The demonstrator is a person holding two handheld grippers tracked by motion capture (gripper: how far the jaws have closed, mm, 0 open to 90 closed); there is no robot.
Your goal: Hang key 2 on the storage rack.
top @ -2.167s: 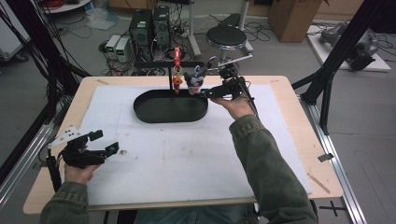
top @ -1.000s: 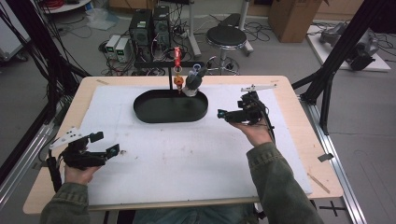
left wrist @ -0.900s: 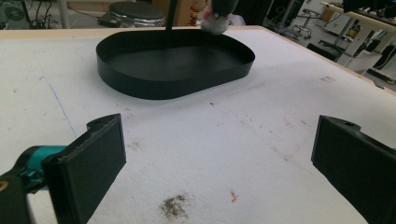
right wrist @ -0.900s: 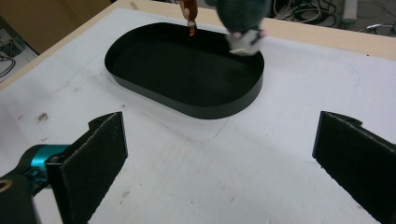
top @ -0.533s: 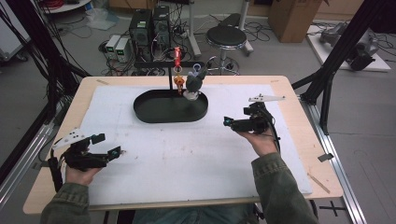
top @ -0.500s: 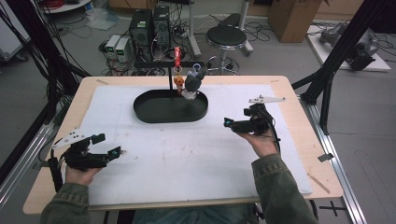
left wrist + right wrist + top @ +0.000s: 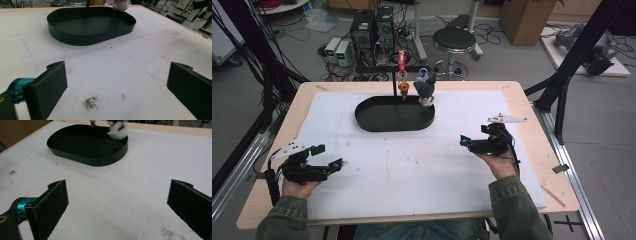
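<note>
A black oval tray [image 7: 362, 117] lies at the back middle of the white mat. Behind it stands a thin black rack [image 7: 393, 80] from which hang a red piece [image 7: 401, 61], an orange figure [image 7: 403, 88] and a grey plush toy [image 7: 424, 88] over the tray's far right rim. My left gripper [image 7: 328, 156] rests open at the front left, with nothing between its jaws. My right gripper [image 7: 472, 136] is open and empty too, right of the mat's middle. The left gripper view has the tray [image 7: 87, 40] ahead of the left gripper [image 7: 116, 82]. The right gripper view has the tray [image 7: 87, 160] and toy [image 7: 117, 131] beyond the right gripper [image 7: 117, 200].
The white mat [image 7: 412, 160] covers most of the wooden table [image 7: 532, 100]. A small dark smudge [image 7: 90, 102] marks the mat near the left gripper. Beyond the table stand a stool [image 7: 454, 37] and computer boxes [image 7: 372, 25] on the floor.
My right gripper has drawn back from the hanging plush toy at the tray to the mat's right side, with nothing in it. The toy stays on the rack. My left gripper has barely moved.
</note>
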